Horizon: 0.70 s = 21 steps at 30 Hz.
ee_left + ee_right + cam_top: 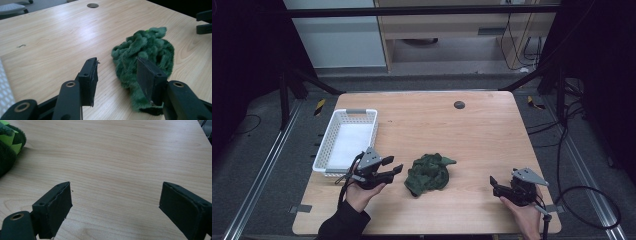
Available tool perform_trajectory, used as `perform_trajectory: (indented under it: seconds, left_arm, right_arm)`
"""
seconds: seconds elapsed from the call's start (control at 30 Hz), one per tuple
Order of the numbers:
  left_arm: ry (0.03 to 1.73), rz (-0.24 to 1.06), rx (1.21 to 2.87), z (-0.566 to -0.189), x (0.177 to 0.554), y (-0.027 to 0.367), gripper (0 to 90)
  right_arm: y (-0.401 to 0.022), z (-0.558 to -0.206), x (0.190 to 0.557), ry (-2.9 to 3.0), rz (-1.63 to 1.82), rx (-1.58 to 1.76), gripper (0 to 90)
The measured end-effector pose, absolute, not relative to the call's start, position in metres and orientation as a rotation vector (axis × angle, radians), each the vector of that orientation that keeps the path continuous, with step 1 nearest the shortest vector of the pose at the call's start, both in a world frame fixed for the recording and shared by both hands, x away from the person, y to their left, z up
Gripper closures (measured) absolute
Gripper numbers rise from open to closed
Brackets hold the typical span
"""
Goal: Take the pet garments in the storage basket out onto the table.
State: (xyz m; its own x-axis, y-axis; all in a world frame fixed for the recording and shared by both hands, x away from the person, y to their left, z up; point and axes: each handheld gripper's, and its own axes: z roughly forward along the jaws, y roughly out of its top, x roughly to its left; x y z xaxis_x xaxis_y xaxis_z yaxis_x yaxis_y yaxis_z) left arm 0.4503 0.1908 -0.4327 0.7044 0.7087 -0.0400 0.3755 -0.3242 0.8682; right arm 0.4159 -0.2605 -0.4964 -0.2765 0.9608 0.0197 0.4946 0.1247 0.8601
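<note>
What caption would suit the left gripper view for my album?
Left gripper, jaws apart, beside a crumpled green fuzzy cloth on the wooden table.

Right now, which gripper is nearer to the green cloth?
The left. The left gripper is right beside the green cloth, its jaws open at the cloth's edge. The right gripper waits farther away on the other side.

High view looks forward and down over the whole table (472, 125); each gripper view looks low along its jaws, close to the wood; all three share the green cloth (429, 173).
</note>
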Motion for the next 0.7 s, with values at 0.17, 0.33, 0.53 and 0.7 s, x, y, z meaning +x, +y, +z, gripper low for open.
perform_trajectory:
  seconds: [0.17,0.33,0.53,0.7]
  left_arm:
    - [0.87,0.448,1.943,-0.441,0.444,0.202,52.1]
    - [0.889,0.446,1.946,-0.448,0.438,0.213,53.0]
    - [0.914,0.455,1.957,-0.455,0.433,0.224,54.5]
    - [0.959,0.459,1.961,-0.462,0.426,0.238,54.5]
  right_arm:
    - [-0.261,-0.496,0.415,1.841,1.072,1.4,10.7]
    - [-0.261,-0.496,0.415,1.844,1.073,1.394,10.7]
    - [-0.26,-0.496,0.414,1.845,1.07,1.394,10.7]
    - [-0.259,-0.496,0.413,1.853,1.07,1.388,10.7]
